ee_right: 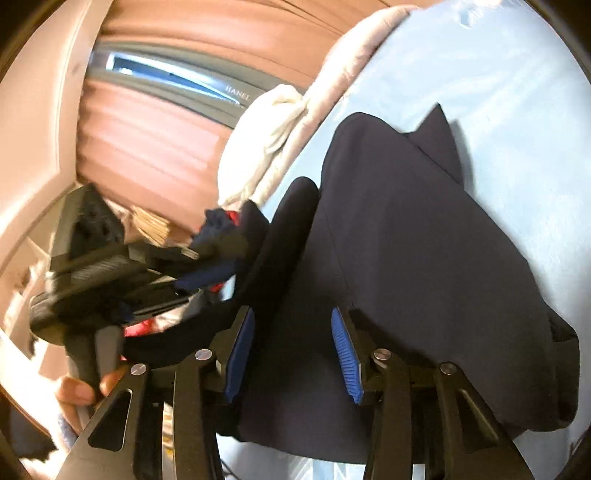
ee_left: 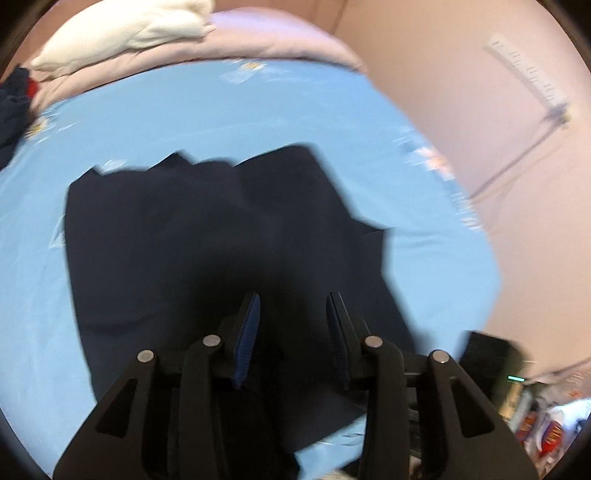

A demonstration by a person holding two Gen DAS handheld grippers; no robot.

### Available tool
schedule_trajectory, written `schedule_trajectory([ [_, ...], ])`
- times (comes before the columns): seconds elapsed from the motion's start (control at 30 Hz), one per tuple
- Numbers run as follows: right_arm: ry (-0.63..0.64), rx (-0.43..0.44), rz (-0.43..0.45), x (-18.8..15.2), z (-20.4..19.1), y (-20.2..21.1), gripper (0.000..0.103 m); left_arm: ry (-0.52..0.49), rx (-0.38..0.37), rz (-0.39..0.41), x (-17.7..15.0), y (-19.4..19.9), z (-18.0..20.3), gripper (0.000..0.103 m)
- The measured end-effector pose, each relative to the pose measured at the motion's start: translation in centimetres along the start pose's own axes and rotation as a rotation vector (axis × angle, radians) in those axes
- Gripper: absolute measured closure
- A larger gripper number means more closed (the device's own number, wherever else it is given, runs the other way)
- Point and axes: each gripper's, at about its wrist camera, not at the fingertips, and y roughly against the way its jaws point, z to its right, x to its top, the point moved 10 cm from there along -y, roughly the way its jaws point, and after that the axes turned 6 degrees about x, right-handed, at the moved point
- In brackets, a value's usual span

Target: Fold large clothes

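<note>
A dark navy garment (ee_left: 207, 236) lies partly folded on the light blue bed sheet (ee_left: 229, 110). My left gripper (ee_left: 293, 306) is open and empty, hovering just above the garment's near part. In the right wrist view the same garment (ee_right: 424, 266) lies on the sheet (ee_right: 517, 110). My right gripper (ee_right: 291, 317) is open over its near edge, with dark cloth showing between the blue pads (ee_right: 345, 354); no grip shows. The left gripper's body (ee_right: 96, 273) appears at the left, held by a hand.
A white pillow (ee_left: 125, 29) and a pink quilt (ee_left: 258, 40) lie at the far edge of the bed. A heap of dark and red clothes (ee_left: 14, 99) sits at the left. The pink wall (ee_left: 498, 147) is right of the bed. Clutter (ee_left: 546, 417) lies at the lower right.
</note>
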Motion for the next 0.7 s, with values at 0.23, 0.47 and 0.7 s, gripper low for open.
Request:
schedule_trajectory([
  [0.23,-0.025,0.064,0.005,0.0,-0.7,0.8,0.047,0.057,-0.036,0.158,1.0,7.4,-4.5,0.050],
  [0.47,0.016,0.073,-0.025,2.3,-2.4,-1.2,0.044,0.035,0.111,0.040,-6.8,4.2,-9.7,0.050],
  [0.7,0.152,-0.104,-0.154,4.4,-1.4,-6.7,0.033,-0.059,0.150,0.060,-10.9,0.4,-7.9,0.046],
])
